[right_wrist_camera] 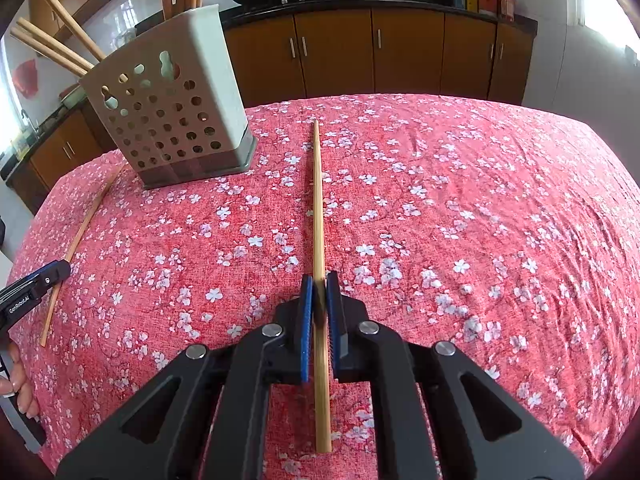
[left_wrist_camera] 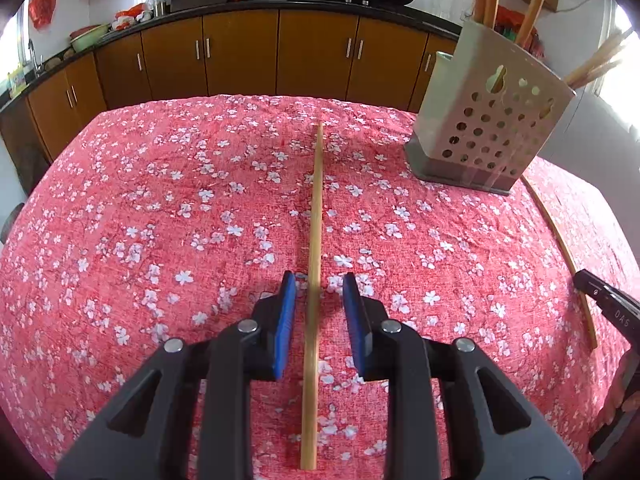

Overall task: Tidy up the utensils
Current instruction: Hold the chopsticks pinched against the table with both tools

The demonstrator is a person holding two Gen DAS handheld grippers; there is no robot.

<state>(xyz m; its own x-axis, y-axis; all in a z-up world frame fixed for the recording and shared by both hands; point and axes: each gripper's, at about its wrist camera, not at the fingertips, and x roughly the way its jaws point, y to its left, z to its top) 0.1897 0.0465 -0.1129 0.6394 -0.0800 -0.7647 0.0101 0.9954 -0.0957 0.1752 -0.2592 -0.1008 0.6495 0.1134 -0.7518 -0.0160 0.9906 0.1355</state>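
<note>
- Left gripper (left_wrist_camera: 319, 286): jaws apart, straddling a chopstick (left_wrist_camera: 315, 280) lying on the floral tablecloth (left_wrist_camera: 160, 220); pads appear clear of it.
- Right gripper (right_wrist_camera: 319, 286): jaws clamped on a second chopstick (right_wrist_camera: 319, 208).
- Perforated utensil holder (right_wrist_camera: 172, 116): upright between both, holding further chopsticks.

Both wrist views sit low and close over the desk (left_wrist_camera: 120, 240), facing the far cabinets (left_wrist_camera: 240, 52). The utensil holder (left_wrist_camera: 488, 120) stands upper right in the left view, upper left (right_wrist_camera: 172, 116) in the right; both share it.
</note>
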